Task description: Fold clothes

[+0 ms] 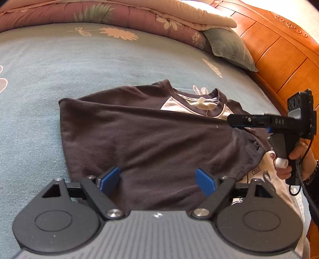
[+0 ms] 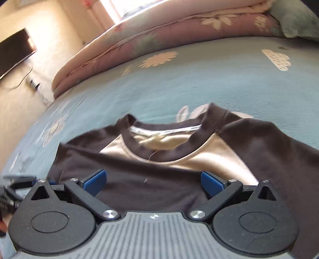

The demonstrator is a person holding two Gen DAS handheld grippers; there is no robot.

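A dark brown and cream T-shirt [image 1: 151,135] lies on the blue-green bed sheet [image 1: 59,65], its left part folded over the body, collar [image 1: 199,99] toward the headboard. My left gripper [image 1: 158,180] is open just above the shirt's near edge, blue pads apart, empty. My right gripper [image 2: 152,182] is open over the folded brown layer of the shirt [image 2: 151,191], just short of the collar [image 2: 169,143]. In the left wrist view the right gripper [image 1: 231,120] reaches in from the right, low over the shirt near the collar.
A folded pink floral quilt [image 1: 119,14] and a grey-green pillow [image 1: 229,47] lie at the far side of the bed. The orange wooden headboard [image 1: 279,49] runs along the right. A dark TV [image 2: 14,51] stands by the wall at left.
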